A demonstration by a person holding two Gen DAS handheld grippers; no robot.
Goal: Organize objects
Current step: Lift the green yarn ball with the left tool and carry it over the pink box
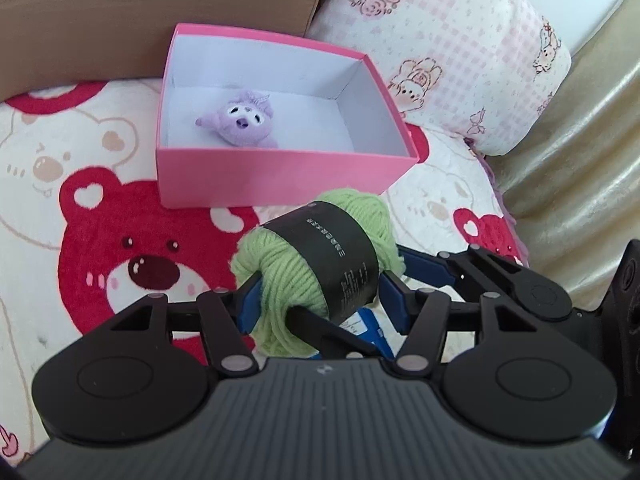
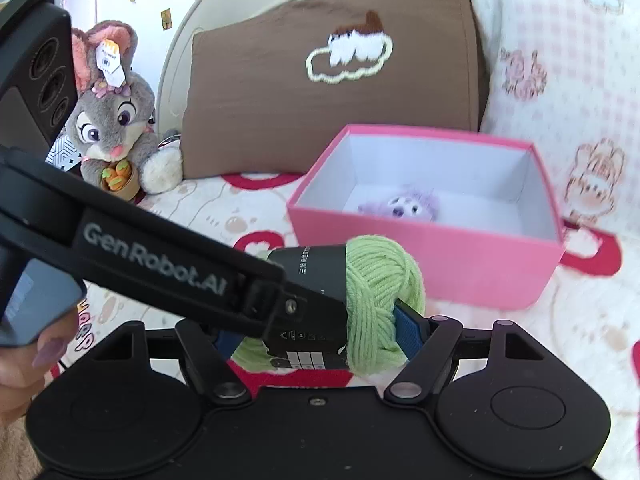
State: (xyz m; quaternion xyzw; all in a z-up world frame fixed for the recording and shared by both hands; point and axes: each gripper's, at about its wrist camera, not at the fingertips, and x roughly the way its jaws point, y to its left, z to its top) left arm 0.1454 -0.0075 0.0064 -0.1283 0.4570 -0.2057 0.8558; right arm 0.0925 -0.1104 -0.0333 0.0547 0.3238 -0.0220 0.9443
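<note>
Toward the pillow end of the bed (image 1: 48,152), on the bear-print blanket: pink box (image 1: 280,180), open, holding one purple plush toy (image 1: 240,122); stowed, one item. Just short of the box's near wall, lifted clear of the blanket: green yarn skein (image 1: 320,256), black-banded; left claw (image 1: 316,300) clenched on it; right claw (image 2: 320,336) also grasping it, from the other side. Outstanding, by my reading: skein not yet in box. Grey rabbit plush (image 2: 112,120) by the headboard, untouched.

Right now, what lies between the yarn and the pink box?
Nothing: only bare bear-print blanket separates the yarn from the pink box, clearest in the left wrist view.
</note>
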